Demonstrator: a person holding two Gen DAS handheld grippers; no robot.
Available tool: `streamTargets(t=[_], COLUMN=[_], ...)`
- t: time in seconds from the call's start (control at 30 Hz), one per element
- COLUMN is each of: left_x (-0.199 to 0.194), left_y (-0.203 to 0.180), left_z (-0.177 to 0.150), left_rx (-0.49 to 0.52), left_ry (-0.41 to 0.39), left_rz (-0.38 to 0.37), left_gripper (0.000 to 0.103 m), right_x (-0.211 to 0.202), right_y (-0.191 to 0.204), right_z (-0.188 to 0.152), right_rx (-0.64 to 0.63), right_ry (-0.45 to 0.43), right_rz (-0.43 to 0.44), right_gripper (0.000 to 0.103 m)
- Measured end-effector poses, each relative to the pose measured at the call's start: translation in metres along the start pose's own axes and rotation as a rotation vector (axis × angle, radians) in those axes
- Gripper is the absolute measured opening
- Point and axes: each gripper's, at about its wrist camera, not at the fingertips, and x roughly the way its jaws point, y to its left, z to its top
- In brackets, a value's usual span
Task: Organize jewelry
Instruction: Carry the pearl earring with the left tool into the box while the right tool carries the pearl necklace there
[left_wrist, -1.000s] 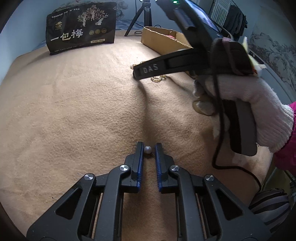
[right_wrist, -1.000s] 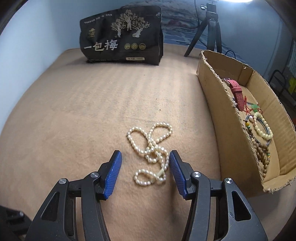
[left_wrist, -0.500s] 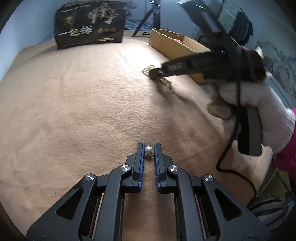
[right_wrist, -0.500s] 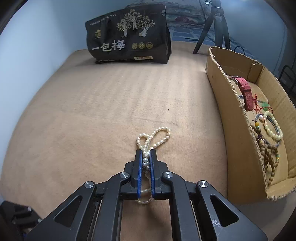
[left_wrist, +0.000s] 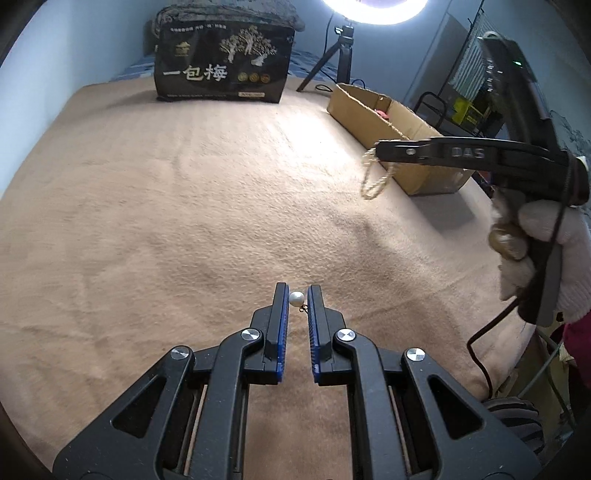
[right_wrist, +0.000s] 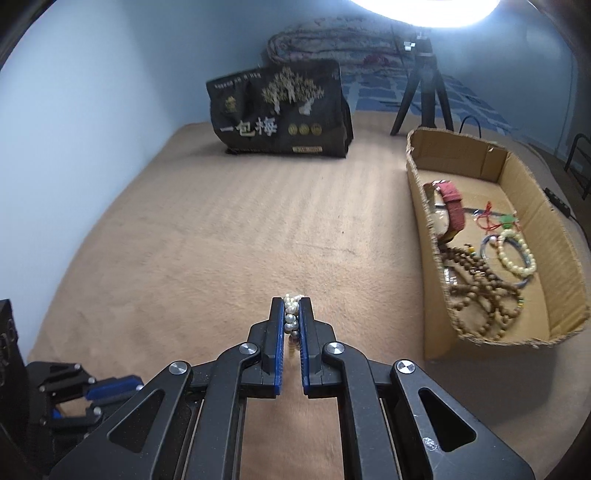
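My right gripper (right_wrist: 291, 306) is shut on a pearl necklace (right_wrist: 291, 317) and holds it above the tan blanket; in the left wrist view the necklace (left_wrist: 375, 177) dangles from that gripper (left_wrist: 380, 151) in front of the cardboard box (left_wrist: 388, 125). My left gripper (left_wrist: 296, 295) is shut on a pearl earring (left_wrist: 296, 298), held between its fingertips low over the blanket. The open cardboard box (right_wrist: 428, 266) lies to the right of the right gripper and holds a red strap (right_wrist: 454, 206), bead bracelets (right_wrist: 513, 254) and a brown bead string (right_wrist: 480, 295).
A black snack bag (right_wrist: 284, 114) stands at the back of the blanket. A black tripod (right_wrist: 423, 96) stands behind the box under a bright ring light. The left gripper's body shows at the lower left of the right wrist view (right_wrist: 85, 395).
My right gripper closed on the pearl necklace and lifted it off the blanket. My left gripper kept holding the pearl earring, with its view tilted upward.
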Motion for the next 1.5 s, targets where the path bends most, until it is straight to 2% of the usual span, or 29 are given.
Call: streamTargets(t=[0.37,0.67,1.13,1.5], left_x=[-0.03,-0.038,-0.017,0.024], left_y=[-0.01,-0.037,-0.088,-0.123], left_z=[0.011,0.041,0.095,0.152], left_rx=[0.02,0.063,0.102,0.126], left_ry=[-0.038,-0.094,-0.157,-0.168], left_rz=[0.028,0.009,-0.056,-0.098], left_gripper=[0.008,0.008,0.008,0.008], right_x=[-0.06,-0.099,-0.128,-0.123], right_y=[-0.015,-0.046,-0.111,-0.138], right_z=[0.002,-0.002,0.001,0.018], right_rx=[0.002,0.004,0.056,0.052], right_ry=[-0.08,-0.135,-0.185,-0.206], right_rz=[0.017,-0.014,-0.096,-0.131], right_gripper=[0.006,0.006,0.006,0.006])
